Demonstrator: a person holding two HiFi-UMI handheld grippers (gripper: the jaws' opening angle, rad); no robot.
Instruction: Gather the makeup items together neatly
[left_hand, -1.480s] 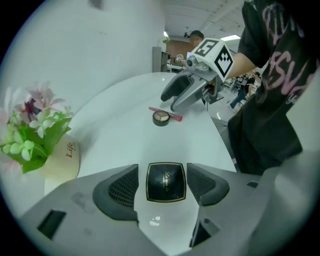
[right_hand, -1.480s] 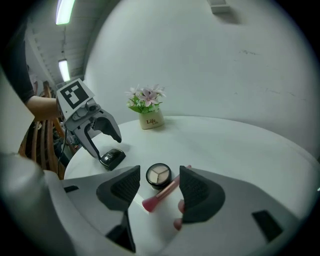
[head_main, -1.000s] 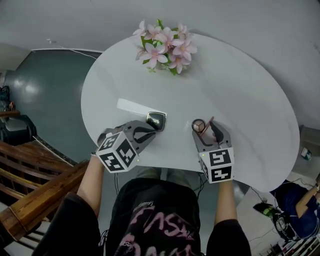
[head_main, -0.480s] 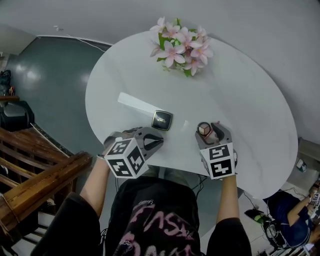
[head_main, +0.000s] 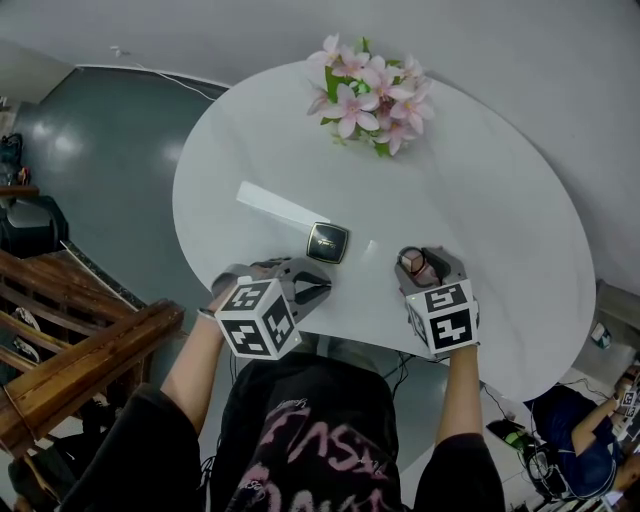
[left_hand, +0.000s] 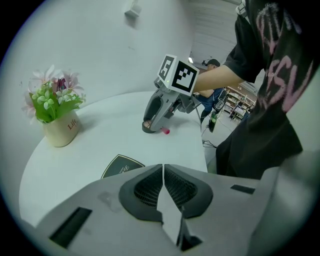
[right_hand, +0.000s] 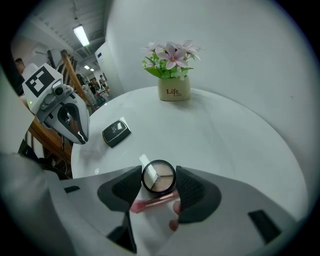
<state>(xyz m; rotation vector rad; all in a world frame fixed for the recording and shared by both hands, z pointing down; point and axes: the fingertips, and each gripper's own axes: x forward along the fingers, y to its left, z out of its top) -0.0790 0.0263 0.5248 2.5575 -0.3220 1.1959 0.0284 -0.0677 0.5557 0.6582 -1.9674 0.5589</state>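
Jaws just closing, the right claw (right_hand: 160, 186) is gripping the compact (right_hand: 159, 176) to gather it; the left claw (left_hand: 163, 187) is waiting shut.

Your right gripper (right_hand: 159, 170) has a round powder compact (right_hand: 160, 178) between its jaws, which have just been closing; both pads look to meet its rim. A pink stick (right_hand: 152, 201) lies across the gap just behind the compact, nearer you. Further out on the white table (right_hand: 235, 135) a black square case (right_hand: 116, 132) lies flat, with your left gripper (right_hand: 62, 112) just to its left, pointing down. At the far edge stands a flower pot (right_hand: 174, 90).
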